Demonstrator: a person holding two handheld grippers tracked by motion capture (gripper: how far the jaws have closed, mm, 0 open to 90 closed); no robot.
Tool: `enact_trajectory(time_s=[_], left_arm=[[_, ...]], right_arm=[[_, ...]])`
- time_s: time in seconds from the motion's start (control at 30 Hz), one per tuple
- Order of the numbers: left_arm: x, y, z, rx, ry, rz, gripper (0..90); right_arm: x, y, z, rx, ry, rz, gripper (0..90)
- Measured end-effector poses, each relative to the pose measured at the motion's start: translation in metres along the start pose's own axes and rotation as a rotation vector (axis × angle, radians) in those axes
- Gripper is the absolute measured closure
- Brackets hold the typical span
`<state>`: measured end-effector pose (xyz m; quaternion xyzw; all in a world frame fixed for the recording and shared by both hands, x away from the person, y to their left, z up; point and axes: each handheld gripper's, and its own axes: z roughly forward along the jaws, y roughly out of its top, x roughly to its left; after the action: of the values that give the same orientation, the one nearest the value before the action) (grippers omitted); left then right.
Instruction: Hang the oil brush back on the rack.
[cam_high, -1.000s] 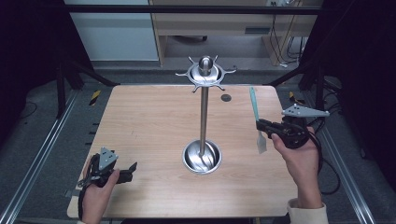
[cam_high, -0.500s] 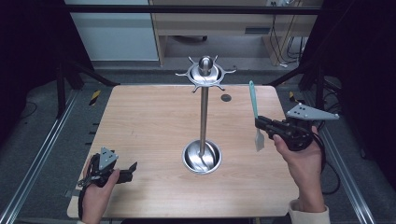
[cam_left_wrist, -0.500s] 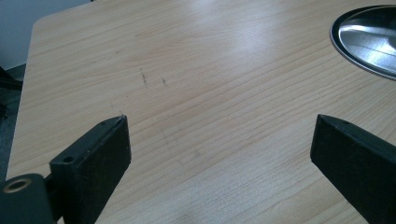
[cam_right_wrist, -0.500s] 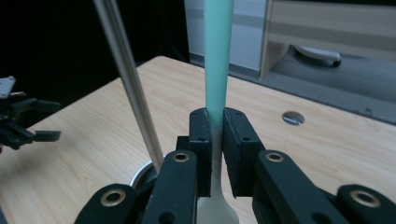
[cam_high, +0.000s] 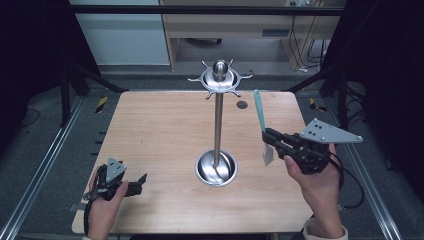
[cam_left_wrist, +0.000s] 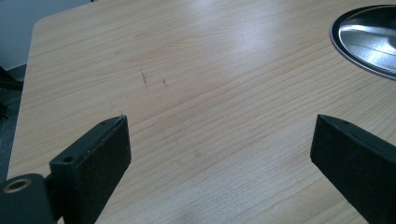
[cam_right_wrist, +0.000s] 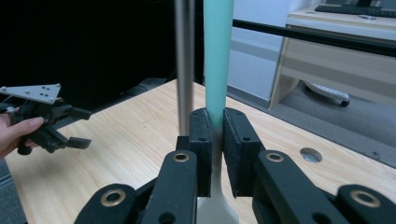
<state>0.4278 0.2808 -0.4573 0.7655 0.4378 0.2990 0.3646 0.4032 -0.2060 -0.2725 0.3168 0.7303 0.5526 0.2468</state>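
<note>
A pale wooden desk (cam_high: 160, 130) sits in a dim room, with a steel stand (cam_high: 218, 120) rising near its middle as my landmark. My right gripper (cam_high: 272, 141), raised to the right of the stand's pole, is clenched on a spatula (cam_high: 261, 120), teal handle pointing up and the pale blade hanging below the jaws. My left gripper (cam_high: 135, 184) rests low on the desk, to the left of the stand's round base (cam_left_wrist: 369, 39), its jaws spread wide with only bare wood between them.

High view above the table (cam_high: 150, 125); both tongs' views low, close, sharing the metal stand (cam_high: 218, 125).
</note>
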Motion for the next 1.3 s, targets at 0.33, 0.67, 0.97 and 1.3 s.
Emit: enact_trajectory(time_s=[0.33,0.67,0.97,1.3], left_arm=[[0.0,0.0,0.001,0.0,0.0,0.002,4.6],[-0.001,0.0,0.001,0.0,-0.001,0.003,4.6],[-0.001,0.0,0.001,0.002,-0.003,0.005,4.6],[-0.001,0.0,0.002,0.005,-0.005,0.005,4.6]], right_arm=[[0.013,0.005,0.0,-0.025,0.023,-0.025,82.1],[0.023,0.008,0.003,-0.019,0.039,-0.05,82.1],[0.024,0.008,0.008,0.003,0.027,-0.052,82.1],[0.025,0.008,0.021,0.007,0.029,-0.027,82.1]])
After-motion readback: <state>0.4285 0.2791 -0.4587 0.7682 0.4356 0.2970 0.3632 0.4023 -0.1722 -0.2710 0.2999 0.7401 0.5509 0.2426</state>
